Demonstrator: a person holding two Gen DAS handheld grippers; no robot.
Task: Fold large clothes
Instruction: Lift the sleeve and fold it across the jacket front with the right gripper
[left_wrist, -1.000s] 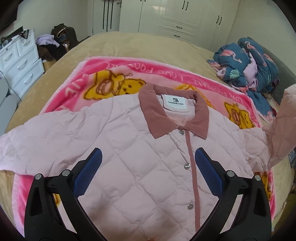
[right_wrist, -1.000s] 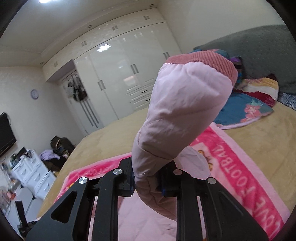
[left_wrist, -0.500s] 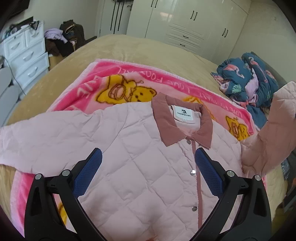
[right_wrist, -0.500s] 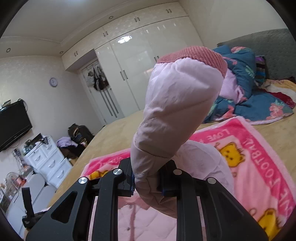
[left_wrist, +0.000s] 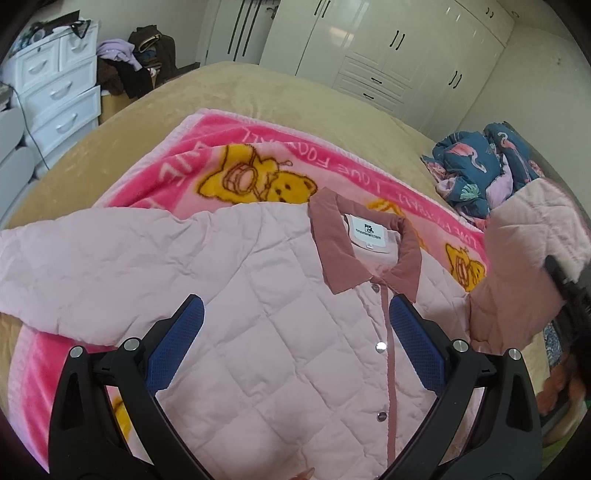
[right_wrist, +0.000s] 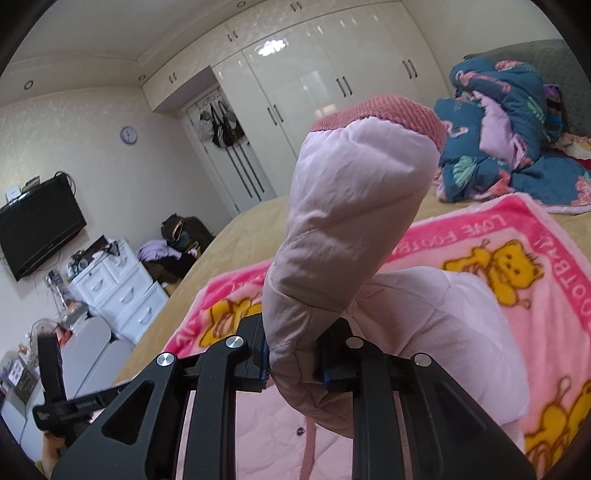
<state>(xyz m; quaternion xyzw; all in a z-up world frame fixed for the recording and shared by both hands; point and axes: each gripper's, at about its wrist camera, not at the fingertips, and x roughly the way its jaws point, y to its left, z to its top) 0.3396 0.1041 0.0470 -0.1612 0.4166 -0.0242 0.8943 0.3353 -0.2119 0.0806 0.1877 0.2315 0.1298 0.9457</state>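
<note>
We have the quilted pink jacket lying front-up and snapped shut on the pink cartoon blanket, which is spread over the tan bed. Its collar points toward the far wardrobes. We judge it was laid flat like this so that each sleeve can be turned in over the chest.

Our right gripper is clamped on the right sleeve, its jaws pinched tight on the padding a little below the ribbed cuff. The cuff end stands up above the jaws while the rest of the sleeve trails down to the shoulder. Held raised like this, the sleeve clears the jacket body, and we judge that it is meant to go across the front toward the left.

Our left gripper hangs over the middle of the jacket with its 2 blue pads spread wide and nothing between them. We cannot tell whether it touches the fabric.

The left wrist view gives us what the right one lacks: the whole garment, the other sleeve stretched flat to the left, and the lifted sleeve at the right edge with the right gripper blurred behind it. The right wrist view alone shows the grip itself and the cuff up close; there the sleeve hides most of the jacket. It also shows a wall television and a white drawer unit at the left.
</note>
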